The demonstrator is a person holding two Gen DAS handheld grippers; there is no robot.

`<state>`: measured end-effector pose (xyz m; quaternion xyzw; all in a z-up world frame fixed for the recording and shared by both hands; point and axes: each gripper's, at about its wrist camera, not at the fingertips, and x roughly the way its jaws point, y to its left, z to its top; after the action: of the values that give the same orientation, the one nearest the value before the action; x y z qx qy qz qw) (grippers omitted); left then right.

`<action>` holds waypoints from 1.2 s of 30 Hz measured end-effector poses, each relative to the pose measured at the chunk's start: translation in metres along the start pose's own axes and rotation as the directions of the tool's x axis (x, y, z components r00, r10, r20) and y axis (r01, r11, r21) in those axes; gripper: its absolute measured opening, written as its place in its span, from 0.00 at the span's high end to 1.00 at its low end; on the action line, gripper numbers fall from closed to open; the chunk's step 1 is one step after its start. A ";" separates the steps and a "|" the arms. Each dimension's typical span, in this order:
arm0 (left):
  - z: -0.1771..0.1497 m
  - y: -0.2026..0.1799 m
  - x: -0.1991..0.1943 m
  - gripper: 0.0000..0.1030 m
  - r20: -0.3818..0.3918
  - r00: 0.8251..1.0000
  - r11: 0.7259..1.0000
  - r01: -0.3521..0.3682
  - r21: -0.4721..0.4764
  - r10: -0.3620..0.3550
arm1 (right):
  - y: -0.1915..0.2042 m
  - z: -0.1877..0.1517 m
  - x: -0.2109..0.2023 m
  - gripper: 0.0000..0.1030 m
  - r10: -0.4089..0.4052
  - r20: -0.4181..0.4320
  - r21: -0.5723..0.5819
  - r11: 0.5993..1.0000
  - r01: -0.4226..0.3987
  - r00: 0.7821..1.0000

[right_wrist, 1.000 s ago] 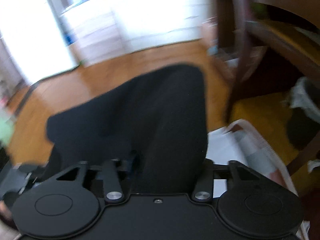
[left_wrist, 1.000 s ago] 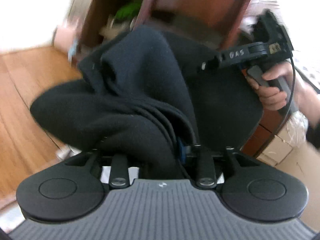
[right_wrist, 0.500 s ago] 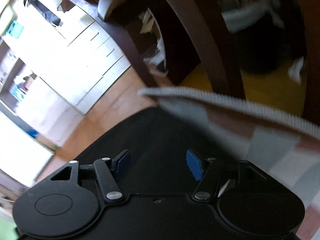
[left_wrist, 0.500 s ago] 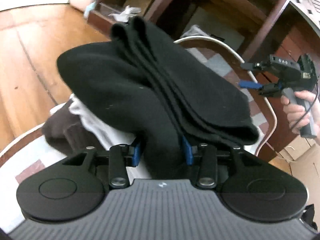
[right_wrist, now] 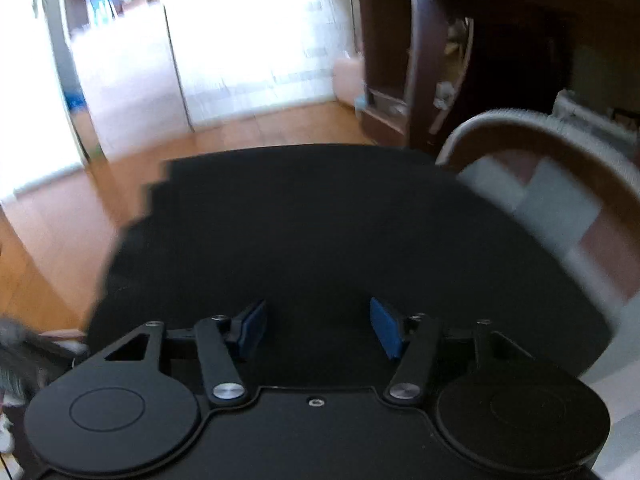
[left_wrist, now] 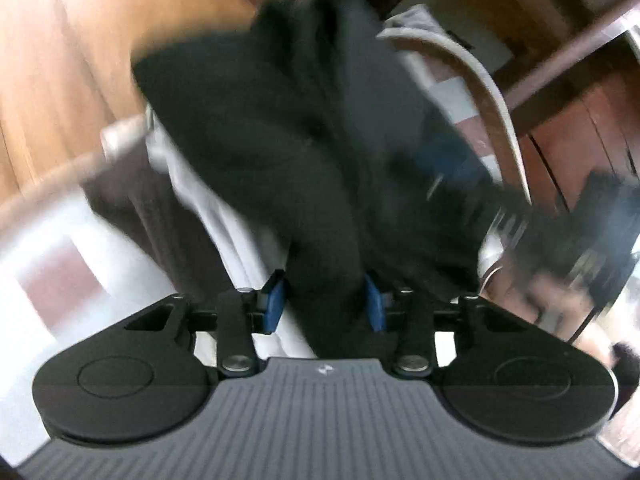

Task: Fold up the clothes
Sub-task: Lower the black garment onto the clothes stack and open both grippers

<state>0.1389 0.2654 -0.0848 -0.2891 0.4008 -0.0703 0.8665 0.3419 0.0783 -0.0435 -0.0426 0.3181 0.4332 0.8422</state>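
Soft, limp black garment (left_wrist: 304, 152) is pinched by L gripper (left_wrist: 325, 300) at a thick fold, prob. best hold; R gripper (right_wrist: 318, 326) is held wide open, empty.

home | wooden floor (right_wrist: 248, 136) | white cabinets (right_wrist: 132, 68) | dark wooden furniture (right_wrist: 384, 40)

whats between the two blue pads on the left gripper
A bunched fold of the black garment fills the gap between the left gripper pads, seen in the left wrist view.
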 end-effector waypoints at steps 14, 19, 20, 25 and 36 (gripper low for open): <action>0.046 -0.050 0.038 0.66 0.274 0.923 0.803 -0.374 0.464 0.271 | 0.047 -0.044 -0.005 0.34 0.086 -0.032 -0.110 0.990 -0.089 0.996; 0.052 -0.016 0.044 0.67 0.245 0.924 0.851 -0.370 0.373 0.294 | 0.027 -0.009 -0.057 0.34 -0.065 0.219 -0.219 0.969 0.114 0.974; 0.053 -0.012 0.045 0.67 0.240 0.925 0.852 -0.368 0.373 0.295 | 0.019 0.000 -0.062 0.30 -0.109 0.260 -0.222 0.960 0.169 0.959; 0.057 0.002 0.046 0.67 0.215 0.939 0.879 -0.330 0.345 0.268 | -0.049 0.024 -0.019 0.30 -0.254 0.165 -0.132 0.952 0.276 0.953; 0.054 0.015 0.040 0.67 0.212 0.940 0.899 -0.323 0.295 0.269 | -0.001 -0.035 -0.010 0.30 -0.140 0.045 -0.092 0.985 0.144 0.989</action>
<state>0.2034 0.2878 -0.0921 -0.0824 0.3496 0.0217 0.9330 0.3211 0.0589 -0.0657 -0.0970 0.2769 0.3876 0.8739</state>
